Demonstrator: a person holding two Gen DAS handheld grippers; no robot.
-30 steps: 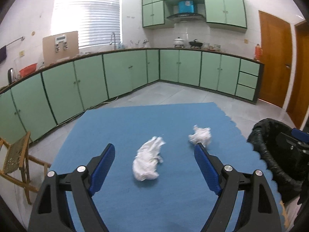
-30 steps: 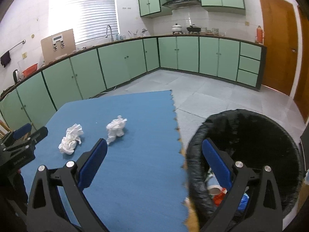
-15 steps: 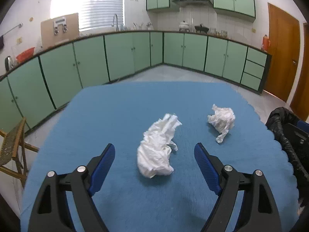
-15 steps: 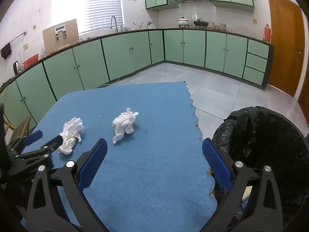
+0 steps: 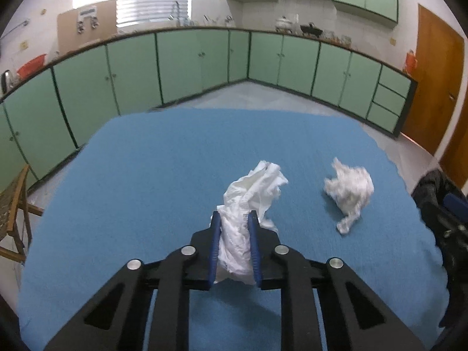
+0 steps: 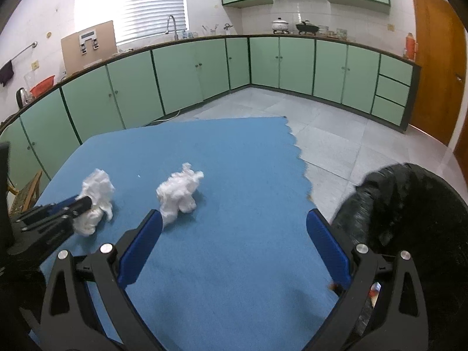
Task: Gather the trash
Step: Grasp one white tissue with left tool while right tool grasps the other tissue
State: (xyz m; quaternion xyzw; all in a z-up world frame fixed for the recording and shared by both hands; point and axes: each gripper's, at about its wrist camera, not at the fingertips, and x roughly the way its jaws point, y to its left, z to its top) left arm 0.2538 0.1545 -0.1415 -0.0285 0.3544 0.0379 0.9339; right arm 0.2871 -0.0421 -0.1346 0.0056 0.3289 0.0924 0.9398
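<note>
Green cabinets (image 6: 187, 76) wrap two sides of the kitchen, with bare tiled floor (image 6: 330, 134) between them and my blue mat (image 6: 234, 234). On the right wrist view the mat's scalloped right edge runs down toward the black-lined trash bin (image 6: 409, 213), which stands just off that edge. My left gripper (image 5: 234, 219) has just closed, and its blue pads now pinch the near end of the long crumpled tissue (image 5: 251, 193), which still lies on the mat. A second tissue wad (image 6: 178, 191) lies apart from it, nearer the bin. My right gripper (image 6: 234, 219) hangs spread wide over clear mat, the wad touching no pad.
</note>
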